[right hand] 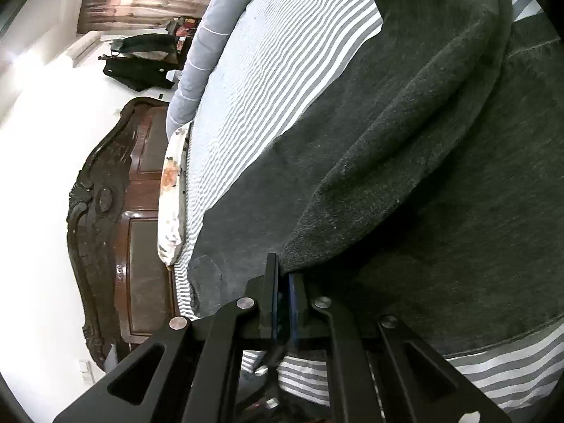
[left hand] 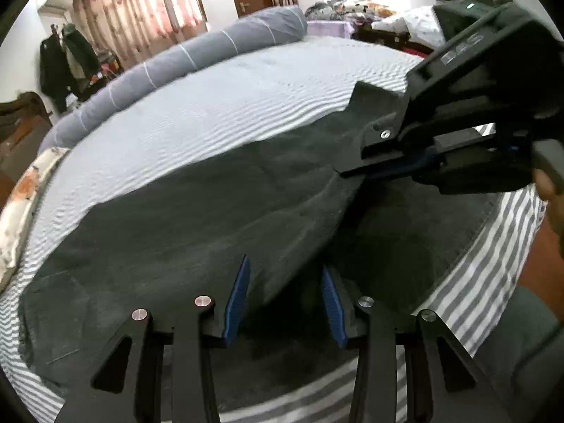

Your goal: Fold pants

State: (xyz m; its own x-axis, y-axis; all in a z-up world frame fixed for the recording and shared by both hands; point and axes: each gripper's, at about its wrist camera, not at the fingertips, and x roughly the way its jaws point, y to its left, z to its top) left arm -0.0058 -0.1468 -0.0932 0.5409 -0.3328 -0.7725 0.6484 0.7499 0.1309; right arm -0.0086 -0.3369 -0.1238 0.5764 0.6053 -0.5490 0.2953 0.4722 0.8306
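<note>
Dark grey pants (left hand: 183, 225) lie spread on a striped bed sheet (left hand: 211, 105). My left gripper (left hand: 285, 282) is open, its blue pads either side of a raised fold of the pants. My right gripper (left hand: 347, 172) shows at the right of the left wrist view, shut on a lifted edge of the pants. In the right wrist view the pants (right hand: 405, 141) fill the frame and my right gripper (right hand: 284, 275) has its pads pinched on a thick folded edge of the cloth.
A rolled grey quilt (left hand: 183, 60) lies along the far side of the bed. A floral pillow (right hand: 172, 190) sits by the dark wooden headboard (right hand: 116, 218). Clothes hang on a rack (left hand: 67, 60) by the curtains. The person's arm (left hand: 553, 204) is at the right edge.
</note>
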